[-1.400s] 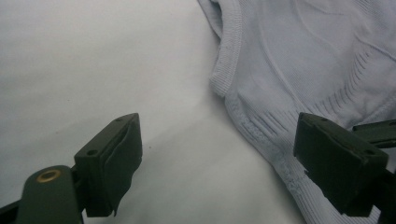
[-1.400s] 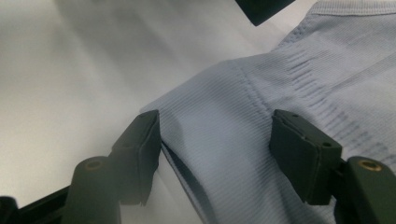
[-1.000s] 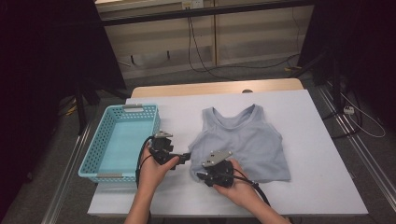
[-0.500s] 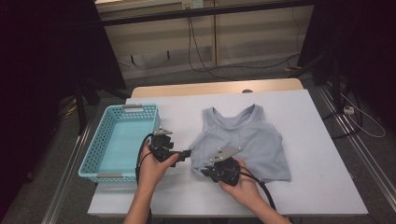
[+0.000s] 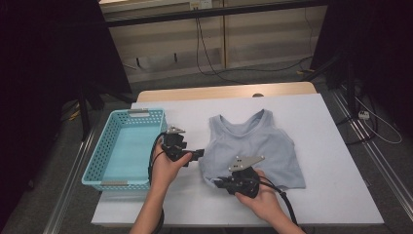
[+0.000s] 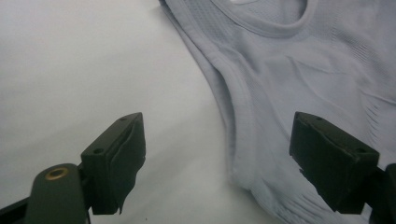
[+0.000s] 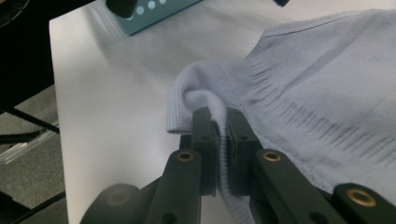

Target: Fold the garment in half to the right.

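Grey tank top (image 5: 253,148) lies flat, neckline pointing away from the person.

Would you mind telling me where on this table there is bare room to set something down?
The white table is bare right of the grey tank top, along its far edge, and at the near right corner. The blue basket is empty. It is crowded between basket and top: the left gripper hovers open there, and the right gripper pinches the hem.

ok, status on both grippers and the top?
Right gripper just closed, shut on tank top hem corner. Left gripper open at its side edge, not gripping. Basket left, nothing in the way.
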### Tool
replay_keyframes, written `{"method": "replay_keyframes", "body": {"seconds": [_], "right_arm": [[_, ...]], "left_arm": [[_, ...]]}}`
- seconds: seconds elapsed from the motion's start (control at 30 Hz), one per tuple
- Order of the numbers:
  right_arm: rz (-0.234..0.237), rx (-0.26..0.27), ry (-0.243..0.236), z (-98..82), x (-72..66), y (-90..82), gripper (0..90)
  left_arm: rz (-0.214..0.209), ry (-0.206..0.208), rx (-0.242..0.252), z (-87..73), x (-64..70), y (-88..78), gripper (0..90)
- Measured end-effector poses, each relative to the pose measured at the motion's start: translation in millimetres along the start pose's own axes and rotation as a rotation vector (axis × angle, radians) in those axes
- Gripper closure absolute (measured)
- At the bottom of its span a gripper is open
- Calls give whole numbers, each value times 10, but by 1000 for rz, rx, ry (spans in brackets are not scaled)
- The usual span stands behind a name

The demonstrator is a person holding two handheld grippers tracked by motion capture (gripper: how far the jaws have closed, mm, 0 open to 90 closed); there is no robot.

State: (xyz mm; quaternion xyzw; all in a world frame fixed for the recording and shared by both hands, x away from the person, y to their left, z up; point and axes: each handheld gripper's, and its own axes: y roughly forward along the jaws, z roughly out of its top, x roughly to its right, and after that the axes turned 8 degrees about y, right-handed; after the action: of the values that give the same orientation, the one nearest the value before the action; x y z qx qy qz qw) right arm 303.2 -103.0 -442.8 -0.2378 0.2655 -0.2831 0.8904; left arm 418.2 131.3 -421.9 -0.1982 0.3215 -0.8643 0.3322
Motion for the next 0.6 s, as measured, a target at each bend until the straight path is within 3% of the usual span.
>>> {"method": "replay_keyframes", "body": {"seconds": [0.2,0.27,0.6], "right_arm": [[7,5,0,-16,-31,-47,852],[20,6,8,-21,-34,-55,852],[22,-10,-8,2,-69,-44,855]], "left_arm": [[-11,-18,19,75,-49,123,191],[-26,-20,9,95,-69,164,191],[-16,-18,-11,232,-145,337,192]]}}
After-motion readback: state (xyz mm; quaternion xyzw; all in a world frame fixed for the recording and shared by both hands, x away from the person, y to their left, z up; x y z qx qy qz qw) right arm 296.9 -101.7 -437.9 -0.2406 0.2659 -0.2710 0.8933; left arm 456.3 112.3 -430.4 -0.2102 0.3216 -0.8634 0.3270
